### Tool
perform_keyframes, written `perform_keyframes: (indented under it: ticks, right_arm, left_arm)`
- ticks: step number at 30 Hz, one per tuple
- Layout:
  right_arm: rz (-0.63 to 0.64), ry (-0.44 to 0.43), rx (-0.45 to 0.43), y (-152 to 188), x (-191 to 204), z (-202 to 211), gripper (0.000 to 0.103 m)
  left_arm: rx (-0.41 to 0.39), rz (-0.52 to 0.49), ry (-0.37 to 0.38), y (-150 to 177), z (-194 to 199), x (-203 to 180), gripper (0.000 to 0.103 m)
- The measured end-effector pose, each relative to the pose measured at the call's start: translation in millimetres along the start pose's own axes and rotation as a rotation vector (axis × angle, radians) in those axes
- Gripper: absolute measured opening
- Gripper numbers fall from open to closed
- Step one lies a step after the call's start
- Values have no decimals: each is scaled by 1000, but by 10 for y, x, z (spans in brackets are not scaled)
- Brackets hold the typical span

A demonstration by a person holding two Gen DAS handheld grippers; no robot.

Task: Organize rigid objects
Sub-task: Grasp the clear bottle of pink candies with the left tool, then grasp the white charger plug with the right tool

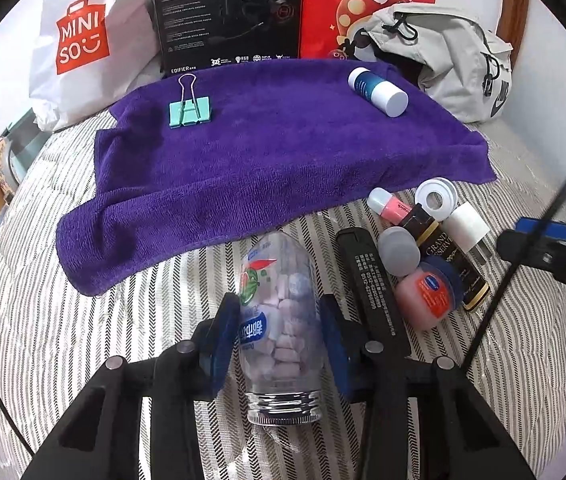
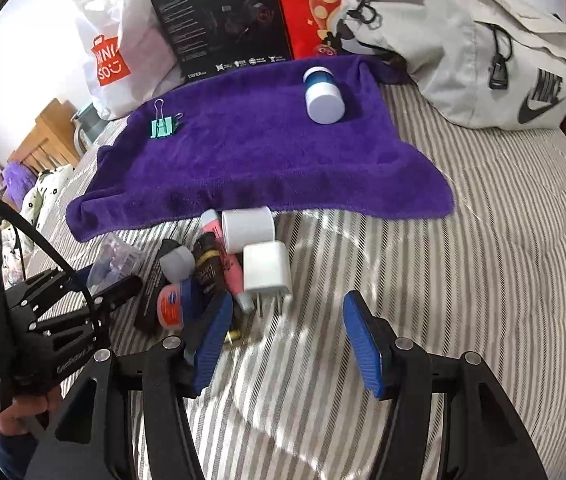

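Note:
A clear bottle [image 1: 279, 280] of pale candies lies between the blue pads of my left gripper [image 1: 279, 304], which is shut on it above the striped bedcover. On the purple towel [image 1: 275, 152] lie a teal binder clip [image 1: 190, 110] and a blue-and-white bottle [image 1: 379, 91]. To the right sits a pile: a black bar [image 1: 367, 280], a Vaseline jar [image 1: 427, 296], a grey cap [image 1: 399, 251], a dark bottle [image 1: 451, 264], a pink tube [image 1: 387, 204]. My right gripper [image 2: 287, 300] hangs open just in front of the white charger [image 2: 265, 270], with nothing between its fingers.
A white Miniso bag [image 1: 79, 36], a black Edifier box [image 1: 227, 12] and a red bag [image 1: 363, 0] stand behind the towel. A grey Nike backpack [image 2: 463, 52] lies at the back right. Striped bedcover [image 2: 483, 260] stretches to the right.

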State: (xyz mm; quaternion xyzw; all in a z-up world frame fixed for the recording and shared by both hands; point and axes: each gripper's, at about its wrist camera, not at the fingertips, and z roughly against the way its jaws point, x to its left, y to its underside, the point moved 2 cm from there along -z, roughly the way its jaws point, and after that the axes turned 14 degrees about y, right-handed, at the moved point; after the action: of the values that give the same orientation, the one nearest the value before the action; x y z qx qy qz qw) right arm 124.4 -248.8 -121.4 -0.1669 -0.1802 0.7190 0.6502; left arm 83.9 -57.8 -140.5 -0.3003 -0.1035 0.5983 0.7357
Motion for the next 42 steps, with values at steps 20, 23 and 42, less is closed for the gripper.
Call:
perform_keyframes:
  ticks: [20,23,42]
  right_arm:
    - [68,89,13,-165,89,-305,57]
    - [74,113,12,-177,126,-325,57]
    - [114,185,-42,-67,150,-304,27]
  left_arm:
    - [-2,-4,-7,8,-6,-15,39]
    - [2,-1,-8,1,-7,-15,39]
    - [-5,-12,-15,13,-8,-26,40]
